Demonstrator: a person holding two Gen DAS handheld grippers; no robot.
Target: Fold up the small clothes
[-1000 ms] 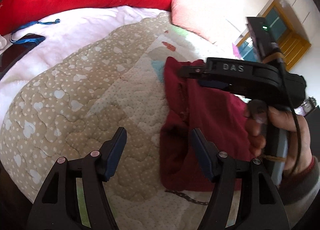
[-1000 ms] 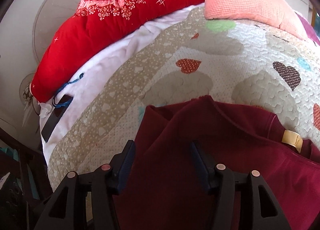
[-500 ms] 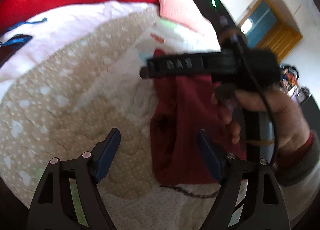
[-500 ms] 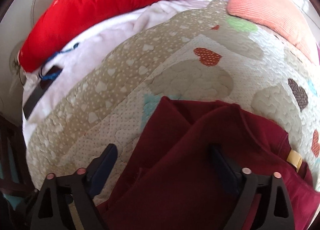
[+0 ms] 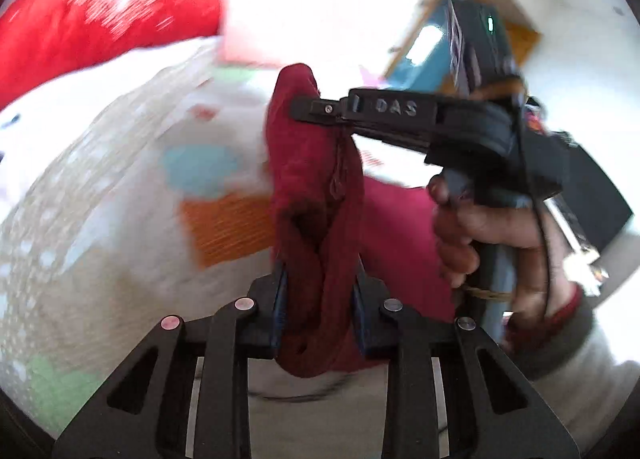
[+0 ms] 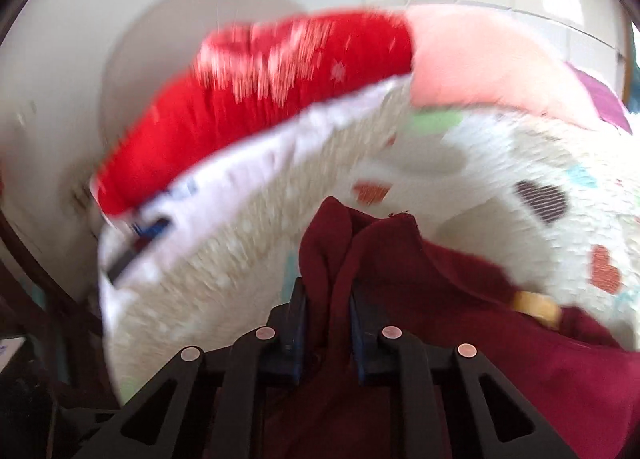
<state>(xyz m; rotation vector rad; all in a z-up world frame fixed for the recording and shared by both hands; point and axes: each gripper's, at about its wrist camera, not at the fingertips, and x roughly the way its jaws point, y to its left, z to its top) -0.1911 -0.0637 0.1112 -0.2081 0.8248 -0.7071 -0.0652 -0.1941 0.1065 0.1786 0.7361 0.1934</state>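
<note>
Both claws have just closed on the dark red knit garment (image 5: 316,195): the left gripper (image 5: 318,315) pinches a bunched fold at 6 o'clock, the right gripper (image 6: 328,323) likewise, above the heart-patterned quilted bedspread (image 6: 500,163).

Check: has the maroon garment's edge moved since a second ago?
Yes. The maroon garment has risen off the heart quilt, bunched between the just-closed left gripper and right gripper.
</note>
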